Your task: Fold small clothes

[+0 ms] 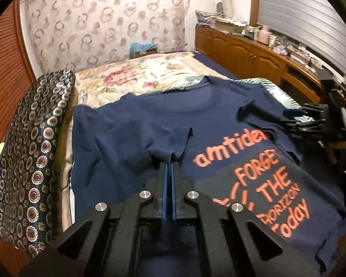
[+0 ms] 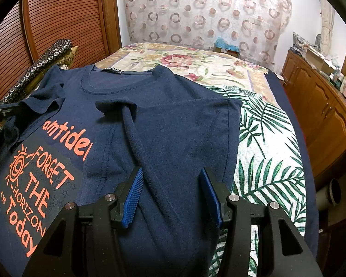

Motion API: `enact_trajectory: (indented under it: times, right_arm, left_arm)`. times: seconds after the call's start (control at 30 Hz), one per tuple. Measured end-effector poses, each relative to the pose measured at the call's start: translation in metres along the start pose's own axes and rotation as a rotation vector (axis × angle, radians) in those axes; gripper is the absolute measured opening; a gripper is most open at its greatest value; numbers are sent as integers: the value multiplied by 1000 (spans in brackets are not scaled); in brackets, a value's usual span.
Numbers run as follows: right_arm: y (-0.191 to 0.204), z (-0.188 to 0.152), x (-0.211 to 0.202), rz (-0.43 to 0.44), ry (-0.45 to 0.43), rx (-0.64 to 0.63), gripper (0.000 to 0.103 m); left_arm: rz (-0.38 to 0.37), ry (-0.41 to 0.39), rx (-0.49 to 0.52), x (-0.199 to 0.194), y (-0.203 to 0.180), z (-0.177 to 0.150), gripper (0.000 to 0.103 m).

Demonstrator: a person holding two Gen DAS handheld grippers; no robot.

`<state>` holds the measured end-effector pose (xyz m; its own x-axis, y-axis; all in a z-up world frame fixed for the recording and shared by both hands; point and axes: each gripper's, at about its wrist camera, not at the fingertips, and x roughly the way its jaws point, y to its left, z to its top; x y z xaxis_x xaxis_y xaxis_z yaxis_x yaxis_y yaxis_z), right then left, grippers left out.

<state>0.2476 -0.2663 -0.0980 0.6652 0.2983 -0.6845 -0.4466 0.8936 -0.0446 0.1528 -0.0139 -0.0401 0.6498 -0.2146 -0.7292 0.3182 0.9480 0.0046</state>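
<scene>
The navy T-shirt (image 2: pixel 163 120) lies spread on the bed (image 2: pixel 196 57), neck away from the cameras, and the step in hand looks like folding its sides inward. On the left, the left tool (image 1: pixel 169 161) is closed, pinching a bunch of fabric from the shirt's left side. That side seems due to be carried across the orange print (image 1: pixel 263 180) and laid flat. The right side already lies folded over the middle (its edge hides part of the lettering), with the right tool (image 2: pixel 170 194) open above it, holding nothing. The hem falls below both views, so its state is unclear.
</scene>
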Motion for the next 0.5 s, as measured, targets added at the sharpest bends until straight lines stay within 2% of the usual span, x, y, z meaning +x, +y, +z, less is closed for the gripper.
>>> enact_trajectory:
  times: [0.13,0.2,0.23,0.27,0.5]
  right_arm:
    - [0,0,0,1,0,0,53]
    - [-1,0,0,3,-1,1,53]
    - [-1,0,0,4,-1,2,53]
    - [-1,0,0,6,-1,2,53]
    - [-13,7,-1,37,-10,26,56]
  left_arm:
    - [-14,-2,7,-10,-2,5,4]
    - [-25,-4,1,-11,3,8,17]
    - [-19,-7,-2,-11,7,11,32]
    - [-13,-11,-3,-11,10,13,39]
    - [79,21,-5,8,47,41,46]
